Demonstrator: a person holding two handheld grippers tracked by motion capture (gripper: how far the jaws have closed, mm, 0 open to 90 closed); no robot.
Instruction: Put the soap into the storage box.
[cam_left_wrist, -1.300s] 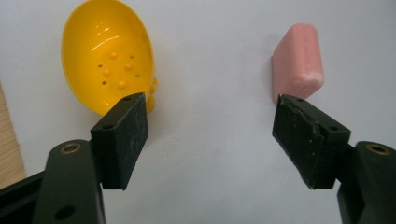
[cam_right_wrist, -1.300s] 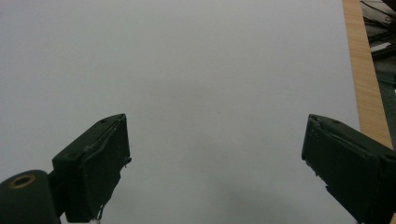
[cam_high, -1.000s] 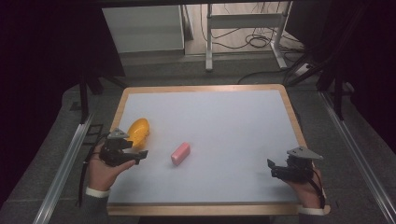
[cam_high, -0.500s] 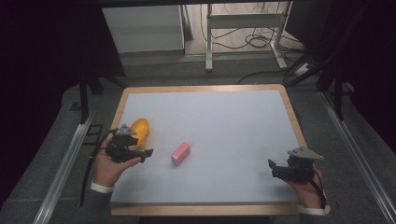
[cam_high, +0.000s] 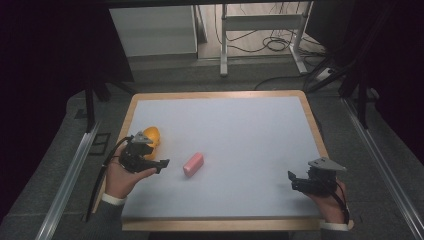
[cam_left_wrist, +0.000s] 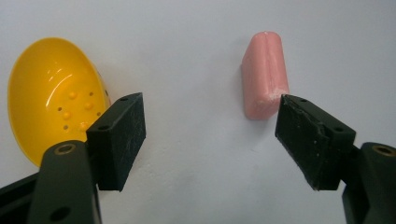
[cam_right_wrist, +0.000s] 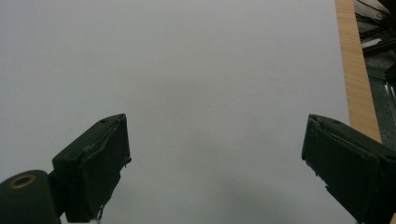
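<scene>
Yellow bowl (cam_left_wrist: 51, 100) beside pink soap bar (cam_left_wrist: 264, 74)

Left gripper (cam_high: 159, 163) jaws wide apart; right gripper (cam_high: 291, 180) likewise, apparently low.

Pink bar (cam_left_wrist: 264, 74), yellow dotted bowl (cam_left_wrist: 49, 98), seemingly pale grey table (cam_high: 240, 135), wooden-edged.
</scene>
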